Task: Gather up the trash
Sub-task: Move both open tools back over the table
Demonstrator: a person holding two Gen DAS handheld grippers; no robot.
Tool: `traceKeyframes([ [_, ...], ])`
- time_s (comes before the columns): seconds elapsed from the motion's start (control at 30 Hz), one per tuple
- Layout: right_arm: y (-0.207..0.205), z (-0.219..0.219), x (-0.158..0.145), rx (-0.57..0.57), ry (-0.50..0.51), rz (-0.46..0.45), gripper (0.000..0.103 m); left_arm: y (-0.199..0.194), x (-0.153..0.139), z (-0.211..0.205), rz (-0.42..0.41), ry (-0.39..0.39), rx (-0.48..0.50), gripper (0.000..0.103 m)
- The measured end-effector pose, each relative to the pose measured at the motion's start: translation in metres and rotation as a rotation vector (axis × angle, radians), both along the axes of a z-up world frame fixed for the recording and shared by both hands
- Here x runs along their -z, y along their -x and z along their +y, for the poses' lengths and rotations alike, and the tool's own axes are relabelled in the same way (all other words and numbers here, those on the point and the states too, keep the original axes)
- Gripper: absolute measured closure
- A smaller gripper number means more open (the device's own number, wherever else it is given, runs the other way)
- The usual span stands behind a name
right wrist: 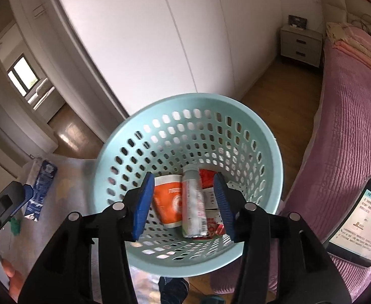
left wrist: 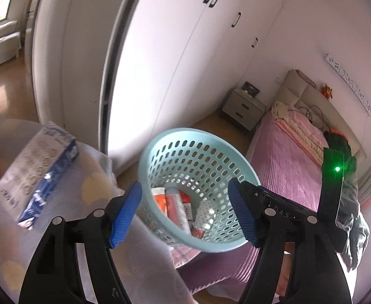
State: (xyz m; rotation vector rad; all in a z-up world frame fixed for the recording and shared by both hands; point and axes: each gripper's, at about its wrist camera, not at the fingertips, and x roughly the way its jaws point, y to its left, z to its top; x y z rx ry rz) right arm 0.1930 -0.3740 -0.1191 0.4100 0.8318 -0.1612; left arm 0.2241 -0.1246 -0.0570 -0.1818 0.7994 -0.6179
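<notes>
Both hand-held grippers, left (left wrist: 185, 212) and right (right wrist: 184, 206), gape empty above the trash-filled basket (right wrist: 185, 106).

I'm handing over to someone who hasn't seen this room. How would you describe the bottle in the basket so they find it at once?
Find the pale blue perforated basket between the covered table and the pink bed. At its bottom, among the trash, lies a slim white bottle with a grey-white cap. It sits just right of the orange-and-white cup, and it is the only long cylinder there.
</notes>
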Motion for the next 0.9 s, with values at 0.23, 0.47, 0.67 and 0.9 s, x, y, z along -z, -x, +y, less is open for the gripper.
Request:
traceKeyframes([
  [0.23, 0.008, 0.040, -0.026, -0.079, 0.015, -0.051, 0.058, 0.027, -0.020, 0.041, -0.045, 0.019, -0.072, 0.034],
  [0.47, 0.009, 0.095, -0.044, -0.194, 0.036, -0.083, 0.058, 0.050, -0.036, 0.102, -0.082, 0.020, -0.189, 0.034],
  [0.67, 0.006, 0.143, -0.052, -0.292, 0.057, -0.098, 0.058, 0.063, -0.030, 0.172, -0.093, -0.038, -0.337, 0.029],
  [0.9, -0.005, 0.200, -0.046, -0.389, 0.083, -0.084, 0.053, 0.063, 0.004, 0.241, -0.028, -0.145, -0.416, 0.029],
])
